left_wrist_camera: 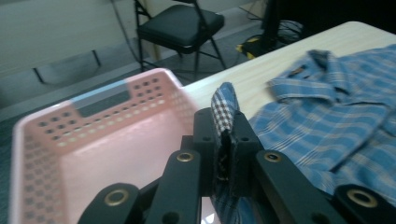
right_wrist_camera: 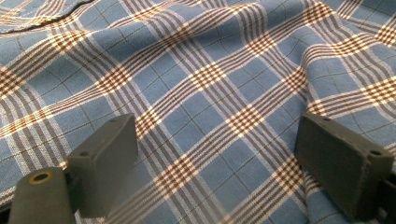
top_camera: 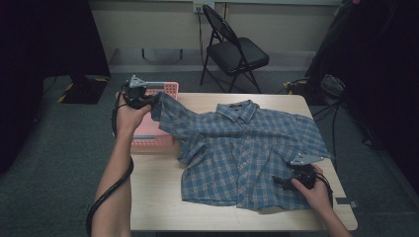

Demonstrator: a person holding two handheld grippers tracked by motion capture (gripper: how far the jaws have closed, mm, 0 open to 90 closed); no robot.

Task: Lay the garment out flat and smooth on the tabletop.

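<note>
A blue plaid short-sleeved shirt (top_camera: 242,148) lies spread front-up on the wooden table (top_camera: 158,197), collar toward the far edge. My left gripper (top_camera: 148,101) is shut on the shirt's left sleeve (left_wrist_camera: 224,105), lifting it above the pink basket (left_wrist_camera: 93,154); plaid cloth sticks up between the closed jaws. My right gripper (top_camera: 284,181) is open and rests low over the shirt's lower right front, near the hem. In the right gripper view the plaid fabric (right_wrist_camera: 210,88) lies under the right gripper (right_wrist_camera: 217,154), whose jaws stand wide apart with nothing pinched between them.
A pink perforated basket (top_camera: 148,133) sits at the table's left edge, partly under the lifted sleeve. A black folding chair (top_camera: 234,49) stands on the floor beyond the far edge. Dark equipment and cables (top_camera: 326,84) lie at the far right.
</note>
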